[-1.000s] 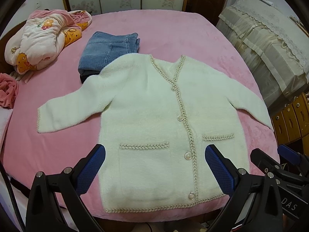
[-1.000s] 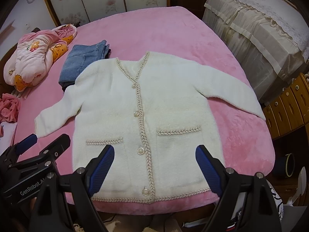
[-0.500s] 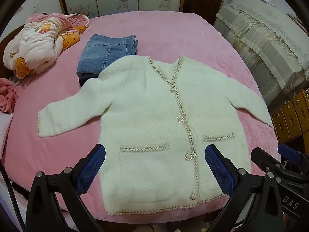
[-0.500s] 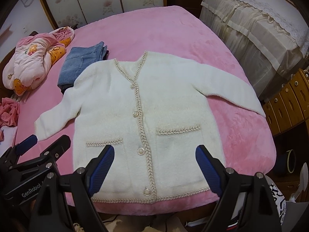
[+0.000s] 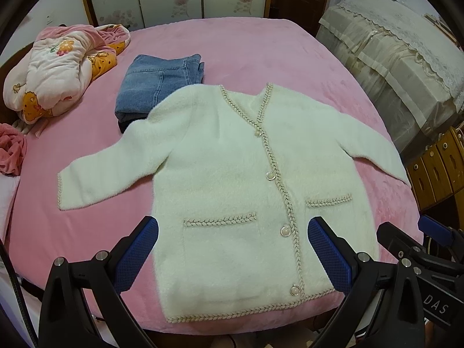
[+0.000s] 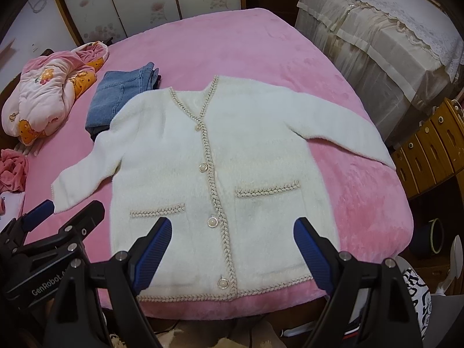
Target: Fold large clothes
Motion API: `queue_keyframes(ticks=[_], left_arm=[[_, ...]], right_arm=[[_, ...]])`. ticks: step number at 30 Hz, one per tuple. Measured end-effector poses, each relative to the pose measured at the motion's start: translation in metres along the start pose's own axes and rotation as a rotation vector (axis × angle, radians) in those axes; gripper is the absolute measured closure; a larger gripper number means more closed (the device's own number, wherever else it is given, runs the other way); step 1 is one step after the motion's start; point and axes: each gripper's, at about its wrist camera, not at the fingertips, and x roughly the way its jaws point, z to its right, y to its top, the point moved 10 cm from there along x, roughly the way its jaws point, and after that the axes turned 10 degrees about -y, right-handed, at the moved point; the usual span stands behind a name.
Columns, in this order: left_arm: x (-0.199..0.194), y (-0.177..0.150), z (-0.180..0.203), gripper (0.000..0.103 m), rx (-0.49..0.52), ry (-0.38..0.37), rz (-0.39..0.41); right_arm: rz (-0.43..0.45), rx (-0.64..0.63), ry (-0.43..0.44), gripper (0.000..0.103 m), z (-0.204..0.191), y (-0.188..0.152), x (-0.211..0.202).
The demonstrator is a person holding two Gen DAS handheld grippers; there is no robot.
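Observation:
A cream fuzzy cardigan [image 5: 226, 168] with braided trim, pearl buttons and two pockets lies flat, front up, on the pink bed [image 5: 261, 55], both sleeves spread out. It also shows in the right wrist view [image 6: 208, 156]. My left gripper [image 5: 232, 249] is open and empty, hovering above the cardigan's hem. My right gripper [image 6: 232, 249] is open and empty, also above the hem near the bed's front edge. Each gripper shows at the edge of the other's view.
Folded blue jeans [image 5: 156, 87] lie behind the cardigan's left shoulder. A pink padded garment [image 5: 61, 66] is heaped at the far left, a pink cloth [image 5: 11, 150] at the left edge. A covered cabinet [image 5: 400, 58] and wooden drawers [image 5: 435, 168] stand right of the bed.
Both grippers stay open. Both views have shifted slightly, so the cardigan sits a little lower and nearer in frame. The cardigan itself has not moved.

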Motion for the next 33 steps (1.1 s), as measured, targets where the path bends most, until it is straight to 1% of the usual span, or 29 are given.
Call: queue_keyframes(ticks=[23, 33], left_arm=[[-0.002, 0.005, -0.004, 0.001, 0.054, -0.02, 0.011], [0.002, 0.01, -0.001, 0.001, 0.083, -0.043, 0.007]], right_arm=[[-0.014, 0.055, -0.01, 0.016, -0.002, -0.006, -0.001], [-0.009, 0.124, -0.014, 0.016, 0.005, -0.008, -0.003]])
